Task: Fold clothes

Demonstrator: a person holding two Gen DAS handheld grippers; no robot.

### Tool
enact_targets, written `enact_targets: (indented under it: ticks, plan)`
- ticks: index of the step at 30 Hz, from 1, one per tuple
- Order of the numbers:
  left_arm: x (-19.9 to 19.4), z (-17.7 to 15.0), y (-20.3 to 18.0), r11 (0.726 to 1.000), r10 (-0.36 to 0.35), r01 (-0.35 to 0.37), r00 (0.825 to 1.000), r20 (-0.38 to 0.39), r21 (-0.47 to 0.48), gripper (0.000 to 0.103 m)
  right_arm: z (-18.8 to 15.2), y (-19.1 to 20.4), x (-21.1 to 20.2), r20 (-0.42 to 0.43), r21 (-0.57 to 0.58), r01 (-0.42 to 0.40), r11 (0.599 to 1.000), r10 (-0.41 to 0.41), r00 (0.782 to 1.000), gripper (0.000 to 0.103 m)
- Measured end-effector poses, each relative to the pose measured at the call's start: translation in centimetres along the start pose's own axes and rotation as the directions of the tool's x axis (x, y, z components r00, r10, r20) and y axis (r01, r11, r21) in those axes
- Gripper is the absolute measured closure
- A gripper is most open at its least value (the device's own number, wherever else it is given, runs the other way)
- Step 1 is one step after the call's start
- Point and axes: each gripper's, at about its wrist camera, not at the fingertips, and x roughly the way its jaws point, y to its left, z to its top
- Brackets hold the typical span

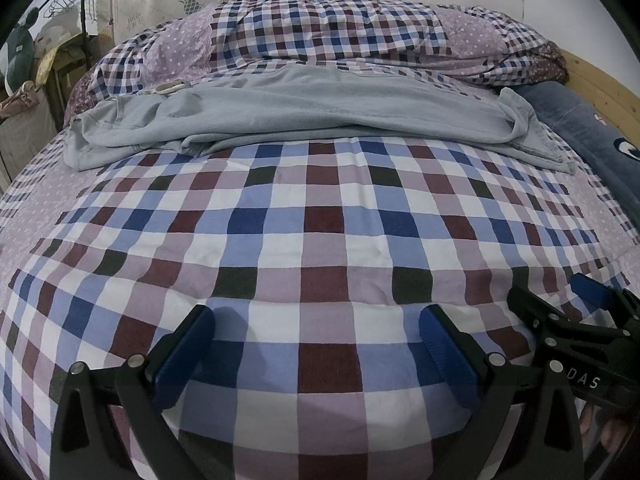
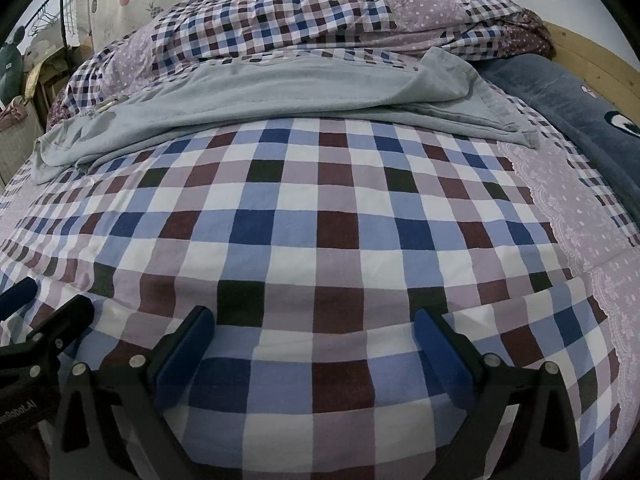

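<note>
grey garment (image 1: 304, 116) crumpled (shape unclear), tongs (image 1: 316, 344) wide.

1. Checked sheet (image 1: 320, 216): flat, bare stretch from the 6 o'clock edge to mid-frame; open passage.
2. Grey garment (image 1: 304, 112): rumpled band across 12 o'clock, blocking forward travel.
3. Bunched quilt (image 1: 328, 28): piled behind the garment, 12 o'clock.
4. Dark blue pillow (image 2: 568, 92): at 2 o'clock, against the wooden headboard (image 2: 600, 60).
5. Clothes rack (image 1: 84, 12): 10 o'clock, off the bed.
</note>
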Motion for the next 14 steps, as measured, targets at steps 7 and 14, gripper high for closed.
enact_targets:
  ticks: [7, 14]
  plan:
    - [-0.12, -0.02, -0.02, 1.0, -0.003, 0.003, 1.0, 0.004, -0.006, 0.0, 0.09, -0.08, 0.02, 0.002, -0.004, 0.0, 1.0, 0.0, 1.0, 0.001]
    - [-0.03, 0.06, 0.01, 1.0, -0.004, 0.004, 1.0, 0.007, -0.006, 0.0, 0.12, -0.15, 0.01, 0.002, -0.005, -0.002, 1.0, 0.002, 1.0, 0.001]
